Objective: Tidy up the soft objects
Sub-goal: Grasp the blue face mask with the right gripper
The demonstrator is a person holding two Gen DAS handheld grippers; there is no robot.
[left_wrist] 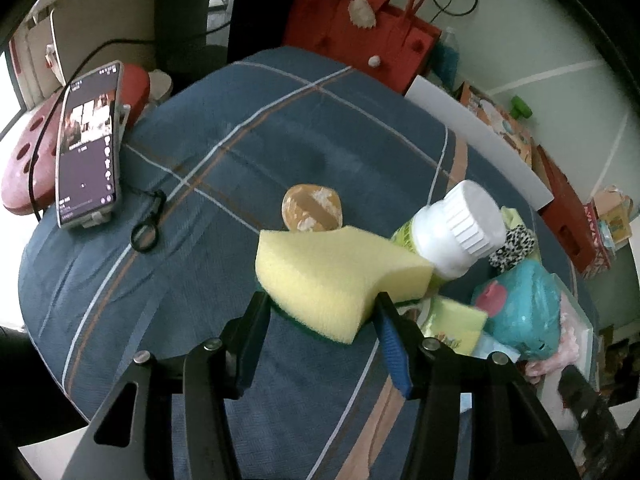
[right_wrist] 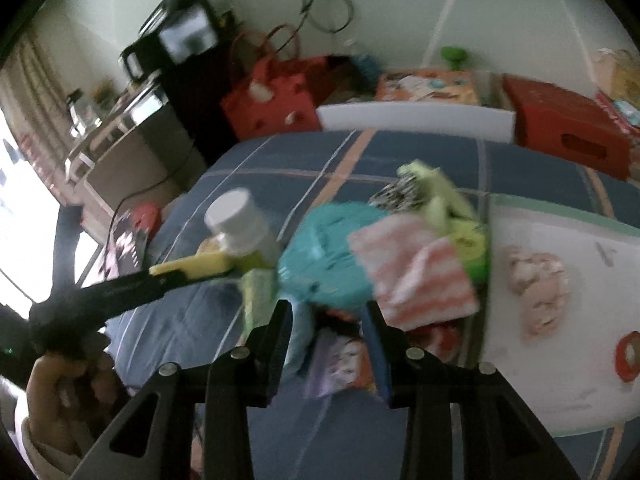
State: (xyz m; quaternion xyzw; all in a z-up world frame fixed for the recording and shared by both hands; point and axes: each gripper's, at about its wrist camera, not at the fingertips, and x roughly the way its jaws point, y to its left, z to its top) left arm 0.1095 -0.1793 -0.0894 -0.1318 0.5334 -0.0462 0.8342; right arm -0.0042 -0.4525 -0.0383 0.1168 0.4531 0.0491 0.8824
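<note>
My left gripper (left_wrist: 320, 308) is shut on a yellow sponge (left_wrist: 332, 276) with a green underside, held just above the blue checked bedspread (left_wrist: 240, 140). The right wrist view shows the sponge (right_wrist: 192, 266) from the side, in the left gripper's black fingers (right_wrist: 160, 278). My right gripper (right_wrist: 328, 314) stands open over a blurred pile of soft things. The pile includes a teal plush (right_wrist: 324, 260), a pink-and-white striped cloth (right_wrist: 416, 264) and a black-and-white scrunchie (right_wrist: 400, 192). The plush's lower edge lies near the fingertips, and the pads press on nothing.
A white-capped bottle (left_wrist: 456, 228) leans beside the sponge, with a round brown pad (left_wrist: 312, 208) behind it. A white tray (right_wrist: 560, 380) holds a pink fluffy piece (right_wrist: 536, 284). A phone (left_wrist: 90, 144) and a black ring (left_wrist: 146, 232) lie left. A red bag (left_wrist: 360, 40) stands behind the bed.
</note>
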